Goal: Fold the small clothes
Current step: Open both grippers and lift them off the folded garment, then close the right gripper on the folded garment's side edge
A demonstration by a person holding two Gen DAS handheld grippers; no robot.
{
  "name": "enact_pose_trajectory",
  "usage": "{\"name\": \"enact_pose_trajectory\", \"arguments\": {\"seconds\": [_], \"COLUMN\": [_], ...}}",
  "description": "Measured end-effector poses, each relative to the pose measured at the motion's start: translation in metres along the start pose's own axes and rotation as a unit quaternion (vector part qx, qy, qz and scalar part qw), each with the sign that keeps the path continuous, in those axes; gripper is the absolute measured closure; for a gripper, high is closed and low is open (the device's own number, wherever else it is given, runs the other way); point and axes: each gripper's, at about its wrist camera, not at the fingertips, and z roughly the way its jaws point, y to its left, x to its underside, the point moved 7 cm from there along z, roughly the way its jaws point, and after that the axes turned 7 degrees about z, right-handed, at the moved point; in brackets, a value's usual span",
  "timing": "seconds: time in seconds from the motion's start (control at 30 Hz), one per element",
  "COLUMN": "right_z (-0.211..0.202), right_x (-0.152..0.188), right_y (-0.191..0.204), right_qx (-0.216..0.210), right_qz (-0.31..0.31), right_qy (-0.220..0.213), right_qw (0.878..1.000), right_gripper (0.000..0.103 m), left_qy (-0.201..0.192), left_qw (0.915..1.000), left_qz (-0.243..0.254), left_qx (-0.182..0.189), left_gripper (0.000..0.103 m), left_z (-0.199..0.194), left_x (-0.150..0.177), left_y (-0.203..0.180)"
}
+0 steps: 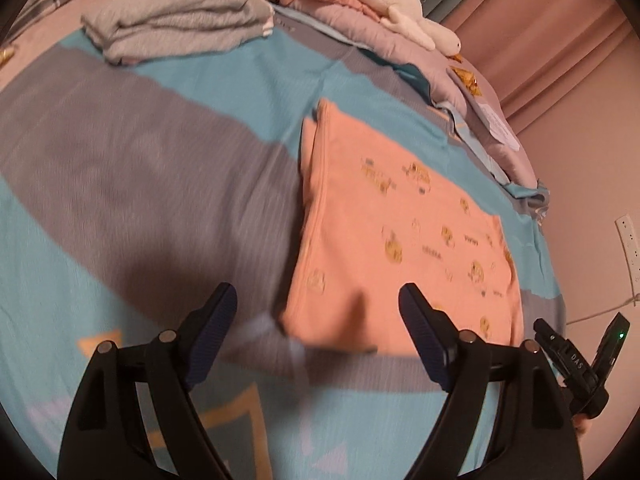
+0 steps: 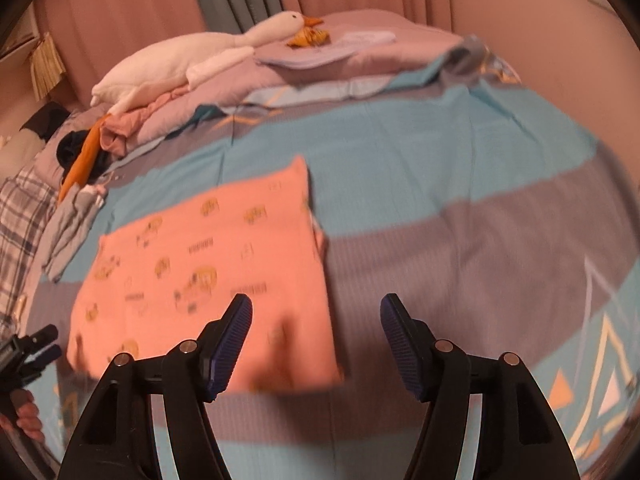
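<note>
Pink curtains hang behind a bed (image 1: 168, 168) spread with a teal and grey sheet, and both pairs of tongs hover over it, angled downward. Just ahead of the left tongs (image 1: 318, 300), and a little toward their right finger, lies the peach garment (image 1: 400, 232), a printed piece of small clothing already folded into a flat rectangle; the same garment sits ahead and to the left of the right tongs (image 2: 316, 312), its near right corner falling just under their left finger (image 2: 234, 332). Both pairs stand wide apart with nothing between the pads, so I take it that a fold has been laid down and let go. My guess is that the piece either needs one more fold across or is ready to join the stack of grey folded clothes (image 1: 180, 20) far ahead of the left tongs. Either way the next move calls for both pairs to drop onto matching corners of the near edge, pinch all layers together, and lift evenly so the rectangle does not slide apart. Plenty is hard to read: both views are smeared, so the print on the cloth is only yellowish blots, and I cannot count how many layers lie at the doubled left edge. A plush goose (image 2: 192, 60) rests on the heaped quilt beyond, with crumpled clothes beside it too jumbled to sort out. A person's hand (image 2: 28, 416) is cut off at the frame edge.
</note>
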Motion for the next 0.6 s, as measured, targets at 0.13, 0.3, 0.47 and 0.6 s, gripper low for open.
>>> {"name": "enact_pose_trajectory", "arguments": {"seconds": [0.13,0.3,0.47,0.6], "right_z": [0.002,0.010,0.022,0.033], "right_x": [0.025,0.039,0.045,0.042], "right_y": [-0.006,-0.008,0.000,0.005], "right_qx": [-0.014,-0.028,-0.070,-0.097], "right_qz": [0.022,0.040,0.062,0.086], "right_qy": [0.023,0.042,0.061,0.060], "right_qw": [0.999,0.998,0.994,0.990], "right_gripper": [0.037,0.037,0.037,0.041], "left_qy": [0.004,0.011,0.005,0.001], "left_qw": [1.0000,0.9993,0.9985,0.9986], "left_qz": [0.000,-0.006,-0.010,-0.014], "left_qx": [0.003,0.034,0.054,0.052], "left_gripper": [0.021,0.028,0.037,0.045], "left_z": [0.003,0.012,0.023,0.033], "left_x": [0.013,0.020,0.016,0.008], "left_y": [-0.001,-0.008,-0.015,-0.016]}}
